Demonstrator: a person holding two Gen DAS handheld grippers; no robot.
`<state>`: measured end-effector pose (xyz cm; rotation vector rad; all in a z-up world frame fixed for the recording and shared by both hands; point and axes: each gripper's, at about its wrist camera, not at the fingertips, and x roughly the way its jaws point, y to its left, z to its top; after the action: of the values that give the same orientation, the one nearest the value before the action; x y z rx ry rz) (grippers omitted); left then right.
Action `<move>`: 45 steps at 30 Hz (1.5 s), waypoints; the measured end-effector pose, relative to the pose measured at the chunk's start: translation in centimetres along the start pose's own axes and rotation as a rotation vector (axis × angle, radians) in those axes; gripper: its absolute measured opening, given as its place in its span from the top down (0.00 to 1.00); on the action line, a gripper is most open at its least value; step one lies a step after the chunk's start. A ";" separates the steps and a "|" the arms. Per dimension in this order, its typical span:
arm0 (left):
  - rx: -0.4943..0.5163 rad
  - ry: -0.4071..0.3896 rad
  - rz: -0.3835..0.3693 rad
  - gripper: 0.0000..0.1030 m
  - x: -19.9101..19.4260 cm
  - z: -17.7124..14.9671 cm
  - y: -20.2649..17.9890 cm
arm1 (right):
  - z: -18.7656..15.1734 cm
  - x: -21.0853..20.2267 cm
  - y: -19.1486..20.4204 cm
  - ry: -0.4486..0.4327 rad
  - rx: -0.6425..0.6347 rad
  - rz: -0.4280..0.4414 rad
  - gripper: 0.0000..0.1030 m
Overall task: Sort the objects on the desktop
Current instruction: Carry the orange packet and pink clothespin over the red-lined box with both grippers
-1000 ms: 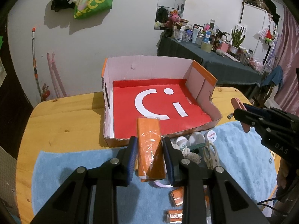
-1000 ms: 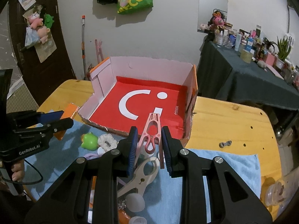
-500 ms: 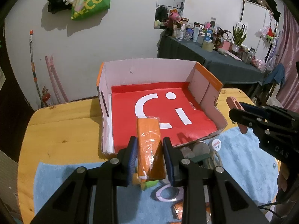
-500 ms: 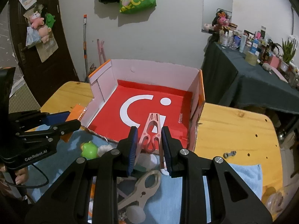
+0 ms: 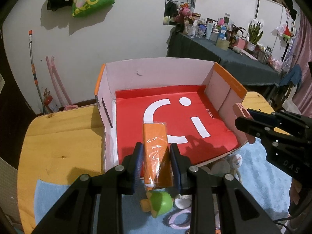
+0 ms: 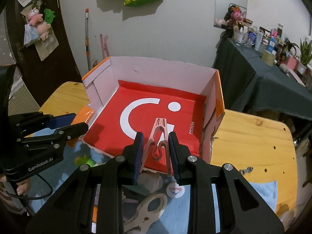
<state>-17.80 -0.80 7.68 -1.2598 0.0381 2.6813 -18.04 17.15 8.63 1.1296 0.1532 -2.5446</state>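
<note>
My left gripper (image 5: 157,157) is shut on an orange plastic-wrapped packet (image 5: 157,152), held over the near edge of the open cardboard box (image 5: 156,68) with a red liner. My right gripper (image 6: 156,150) is shut on a pink clothes peg (image 6: 159,136), which points into the same box (image 6: 161,66) above its near wall. In the left wrist view the right gripper (image 5: 245,119) comes in from the right with the peg's pink end (image 5: 238,109) showing. The right wrist view has the left gripper (image 6: 78,122) at the left, with the orange packet (image 6: 83,113).
Below both grippers a blue cloth (image 5: 263,175) covers the wooden table (image 5: 58,136); on it lie a green toy (image 5: 160,203), a cream peg (image 6: 148,212), a round white badge (image 6: 175,189) and other small items. A cluttered dark side table (image 6: 263,81) stands behind on the right.
Both grippers have moved forward towards the box with their objects still held. The box looms larger, and the packet and peg now hang over its near edge.
</note>
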 end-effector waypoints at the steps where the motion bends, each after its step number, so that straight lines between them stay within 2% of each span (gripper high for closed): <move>1: 0.001 0.004 -0.003 0.71 0.2 0.1 0.0 | 0.1 0.3 -0.1 0.004 0.002 -0.001 0.76; 31: -0.006 0.134 0.009 0.71 7.8 1.2 0.1 | 0.7 8.0 -0.6 0.146 -0.004 -0.033 0.76; 45: -0.011 0.180 0.014 0.71 9.4 1.0 0.3 | 0.1 10.0 -0.5 0.197 -0.018 -0.044 0.76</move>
<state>-24.50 0.42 1.11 -1.5052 0.0560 2.5746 -24.53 14.82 1.31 1.3836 0.2515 -2.4598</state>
